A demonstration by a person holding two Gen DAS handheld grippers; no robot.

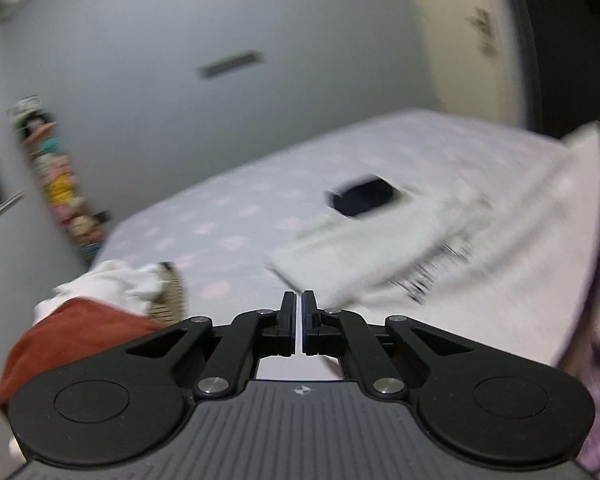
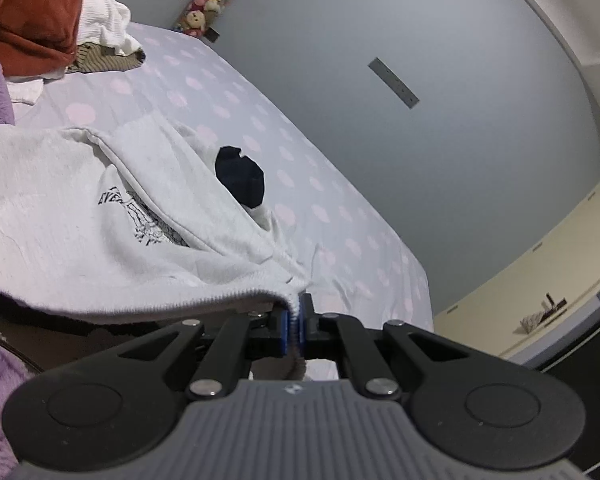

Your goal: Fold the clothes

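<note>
Clamping only the ribbed hem corner, the right gripper [image 2: 296,320] holds the white sweatshirt [image 2: 80,216], which spreads ahead and to its left over the dotted bed [image 2: 340,216]. The left gripper [image 1: 299,320] is closed on nothing, garment ahead to its right. Risk: one thin-edge grip may slip, or the folded sleeve may drag open.

Right tool [image 2: 296,320] pinches white sweatshirt [image 2: 60,220] hem (ribbed edge).

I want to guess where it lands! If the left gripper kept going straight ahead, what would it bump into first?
Probably the bedsheet. The left gripper, jaws shut and empty, points down toward bare sheet just left of the white sweatshirt. The picture is blurred, so it might graze the sweatshirt's edge.
</note>
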